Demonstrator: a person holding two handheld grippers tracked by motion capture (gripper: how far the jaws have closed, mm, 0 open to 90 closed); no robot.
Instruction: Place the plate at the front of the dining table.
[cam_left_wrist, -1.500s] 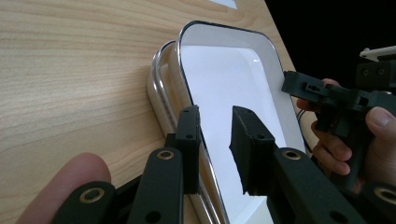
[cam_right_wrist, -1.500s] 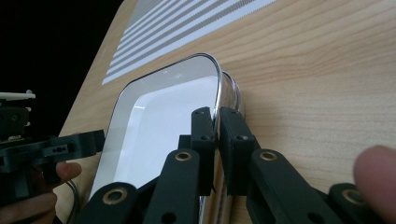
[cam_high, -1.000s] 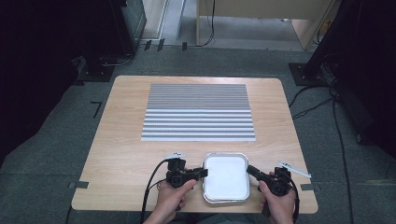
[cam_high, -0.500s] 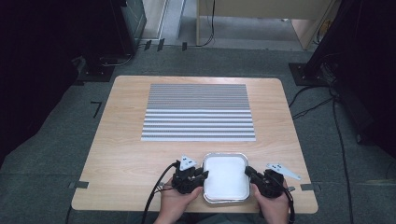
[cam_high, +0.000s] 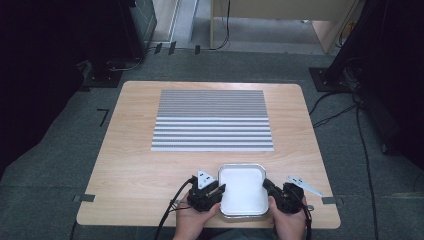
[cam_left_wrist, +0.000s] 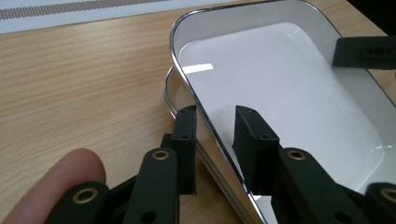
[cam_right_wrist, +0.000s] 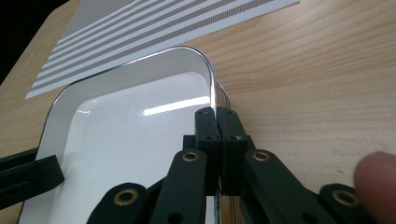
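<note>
Tray (cam_high: 243, 189), white with a chrome rim, sits at the near edge of the counter (cam_high: 130, 165), just in front of the striped mat (cam_high: 212, 120). Right tool (cam_right_wrist: 217, 122) is clamped flat on the tray's right rim. Left tool (cam_left_wrist: 215, 135) straddles the left rim, jaws apart, one inside and one outside, not yet gripping. A second rim shows under the tray.
</note>
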